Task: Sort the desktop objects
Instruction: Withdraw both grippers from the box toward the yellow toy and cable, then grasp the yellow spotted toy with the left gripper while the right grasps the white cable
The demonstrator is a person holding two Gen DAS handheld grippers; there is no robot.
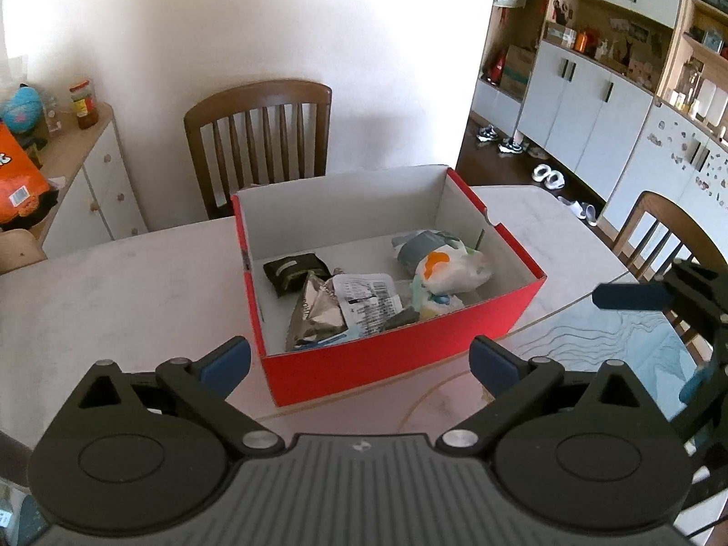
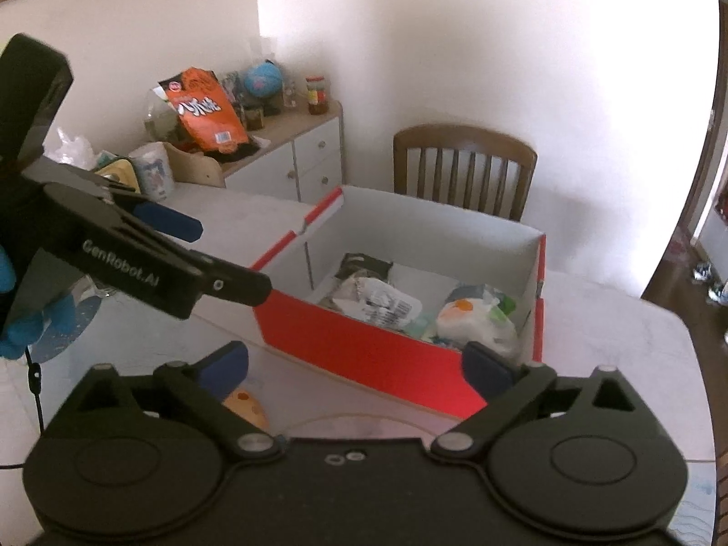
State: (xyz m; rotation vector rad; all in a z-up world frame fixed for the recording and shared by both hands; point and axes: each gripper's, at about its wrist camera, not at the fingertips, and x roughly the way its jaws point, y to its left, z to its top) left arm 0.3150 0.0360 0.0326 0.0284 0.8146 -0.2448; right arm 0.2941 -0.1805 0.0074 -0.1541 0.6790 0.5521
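A red cardboard box (image 1: pixel 391 355) with a white inside stands open on the pale table (image 1: pixel 113 291). In it lie a black pouch (image 1: pixel 293 271), a silver foil packet (image 1: pixel 318 314), a white labelled packet (image 1: pixel 368 300) and a white bag with an orange mark (image 1: pixel 450 268). My left gripper (image 1: pixel 359 359) is open and empty, just in front of the box's near wall. My right gripper (image 2: pixel 357 364) is open too, nothing between its fingers, at the same box (image 2: pixel 364 346) from the other corner. A small orange round thing (image 2: pixel 245 405) lies under its left finger.
A wooden chair (image 1: pixel 259 136) stands behind the table, another (image 1: pixel 659 232) at the right. A sideboard (image 2: pixel 291 154) holds an orange snack bag (image 2: pixel 207 109), a globe and a jar. A blue patterned mat (image 1: pixel 614 341) lies right of the box. A blue-gloved hand (image 2: pixel 27 327) holds the left gripper.
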